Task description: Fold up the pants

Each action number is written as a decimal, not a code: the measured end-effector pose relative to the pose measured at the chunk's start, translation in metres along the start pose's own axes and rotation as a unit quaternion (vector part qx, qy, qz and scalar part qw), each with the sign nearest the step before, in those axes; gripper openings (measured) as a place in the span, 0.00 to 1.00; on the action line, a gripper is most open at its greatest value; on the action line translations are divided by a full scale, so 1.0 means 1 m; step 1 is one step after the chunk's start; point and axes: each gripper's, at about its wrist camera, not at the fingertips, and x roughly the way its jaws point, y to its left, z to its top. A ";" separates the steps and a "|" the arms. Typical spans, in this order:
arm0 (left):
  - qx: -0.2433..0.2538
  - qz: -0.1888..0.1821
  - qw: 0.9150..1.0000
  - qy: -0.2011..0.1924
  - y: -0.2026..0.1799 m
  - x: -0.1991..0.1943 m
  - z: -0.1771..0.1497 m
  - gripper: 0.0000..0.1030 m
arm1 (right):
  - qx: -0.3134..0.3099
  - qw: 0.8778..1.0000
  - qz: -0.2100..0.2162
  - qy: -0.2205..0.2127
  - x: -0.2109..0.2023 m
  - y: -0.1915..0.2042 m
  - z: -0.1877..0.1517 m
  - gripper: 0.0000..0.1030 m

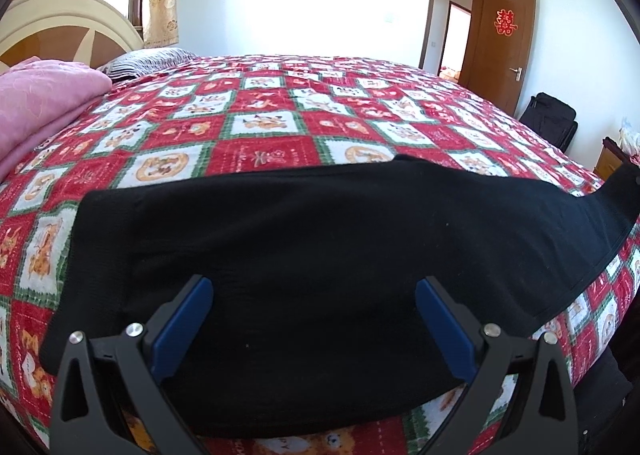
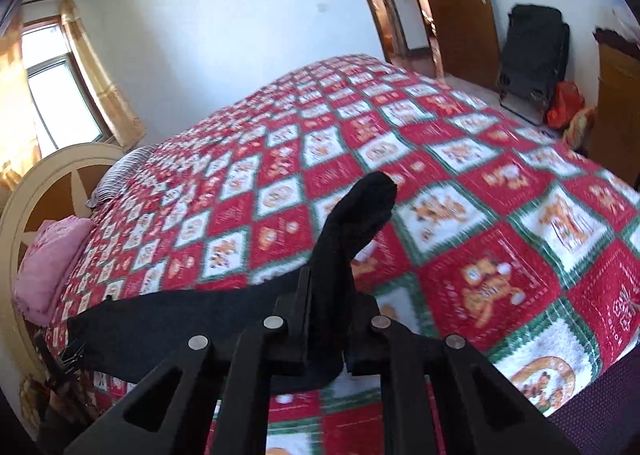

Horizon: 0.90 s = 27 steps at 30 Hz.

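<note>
**Black pants on patterned bed, one end lifted**

Nearest item, left wrist view: left gripper, black frame with blue pads, jaws spread wide over the cloth, nothing pinched between them.

Nearest item, right wrist view: right gripper, black frame, jaws drawn tight on a bunched end of the pants, which stands up past the fingertips as a dark tuft.

Pants: black, laid flat across the near part of the bed, running left to right in the left wrist view. Broad part directly under the left gripper; the narrower leg stretches to the right and rises off the bedspread at the frame edge. In the right wrist view the flat part trails away to the left of the clamped end.

Bedspread: red, white and green check with orange cartoon figures; covers the whole bed.

Pink blanket: folded, at the head of the bed, well apart from the pants.

Striped pillow: beside the blanket, against the headboard.

Wooden door: open, red paper ornament on it.

Black bag: upright on the floor beyond the bed.
</note>
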 end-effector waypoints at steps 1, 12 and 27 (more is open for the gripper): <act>-0.001 -0.002 1.000 0.000 0.000 0.000 0.000 1.00 | -0.007 1.000 0.005 -0.004 -0.002 0.009 0.002 0.12; -0.018 -0.029 0.999 -0.003 0.000 -0.005 0.006 1.00 | -0.080 0.994 0.073 -0.004 0.014 0.122 -0.002 0.12; 0.008 -0.110 0.994 -0.006 -0.060 -0.016 0.025 1.00 | -0.210 0.961 0.096 0.154 0.131 0.216 -0.109 0.15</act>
